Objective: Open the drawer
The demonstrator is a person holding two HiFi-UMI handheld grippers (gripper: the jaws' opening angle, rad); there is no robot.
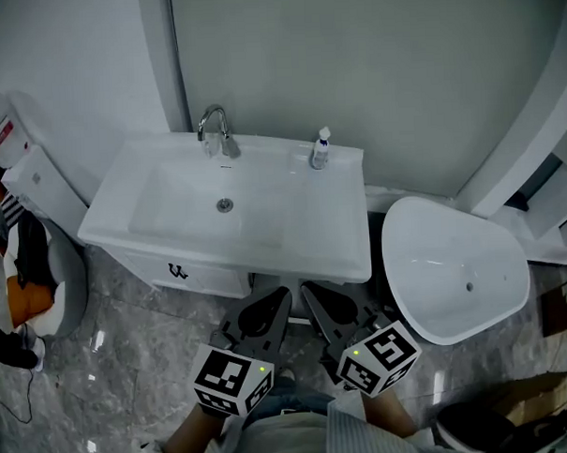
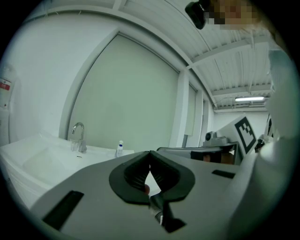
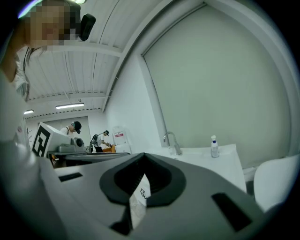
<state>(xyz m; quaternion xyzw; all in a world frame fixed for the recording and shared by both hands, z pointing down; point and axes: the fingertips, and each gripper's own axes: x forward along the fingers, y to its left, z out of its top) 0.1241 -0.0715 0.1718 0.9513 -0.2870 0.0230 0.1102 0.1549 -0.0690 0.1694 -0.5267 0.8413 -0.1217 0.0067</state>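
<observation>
The white vanity (image 1: 346,262) stands against the wall, with its basin (image 1: 184,208) on top. Under the basin's front edge is the white drawer front (image 1: 203,279) with a small dark handle (image 1: 178,271); the drawer looks closed. Both grippers hang in front of the vanity's right half, side by side, apart from the drawer. My left gripper (image 1: 279,294) (image 2: 150,153) has its tips together with nothing held between them. My right gripper (image 1: 308,290) (image 3: 143,154) is also shut and empty. The drawer's handle shows through the gap behind the right jaws.
A chrome faucet (image 1: 215,130) and a small soap bottle (image 1: 320,150) stand at the basin's back. A white oval tub (image 1: 451,270) sits right of the vanity. A white cabinet (image 1: 42,184) and an orange-and-black bundle (image 1: 27,270) lie left. People (image 3: 101,139) stand far off.
</observation>
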